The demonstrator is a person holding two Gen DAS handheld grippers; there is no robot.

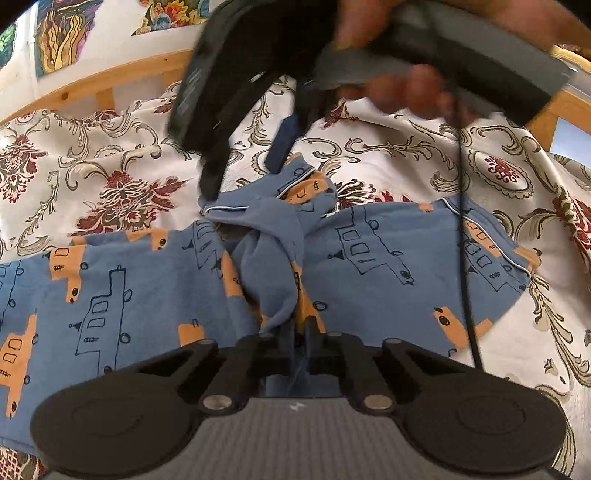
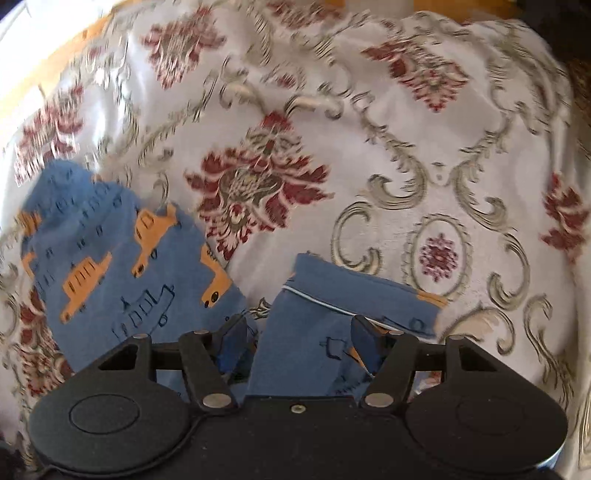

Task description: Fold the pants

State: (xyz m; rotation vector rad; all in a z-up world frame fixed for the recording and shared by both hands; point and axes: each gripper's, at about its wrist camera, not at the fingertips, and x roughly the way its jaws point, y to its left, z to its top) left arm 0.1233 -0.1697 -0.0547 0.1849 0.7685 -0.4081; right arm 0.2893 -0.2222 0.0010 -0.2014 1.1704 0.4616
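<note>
Pants (image 1: 369,258) in blue cloth, printed with orange and outlined boats, are lying across the middle of the left wrist view on a flowered bedspread (image 1: 110,166). We are holding the left gripper (image 1: 300,332) at the lower centre of that frame, and its two fingers are pressed together on a bunched ridge of the blue cloth, which is rising from between them toward the middle of the frame. At the top of the same view, the right gripper (image 1: 243,181) is reaching down from the upper centre; a hand (image 1: 413,88) is wrapped around its grey handle at the upper right, and a black cable (image 1: 463,258) is hanging down the right side of the frame over the cloth. One dark finger tip is meeting a white-piped hem at the top of the bunched cloth, while the blue-padded finger (image 1: 282,142) is standing apart from it, just above the cloth.

In the right wrist view, we are seeing the right gripper (image 2: 299,332) at the lower centre with its fingers spread apart, and a fold of the pants (image 2: 303,332) with the white-piped hem is lying between them. Another part of the pants is spreading across the lower left of that frame, on the bedspread (image 2: 406,129). A wooden bed frame (image 1: 110,79) is curving along the upper left of the left wrist view, with colourful pictures (image 1: 62,33) on the wall above it.
</note>
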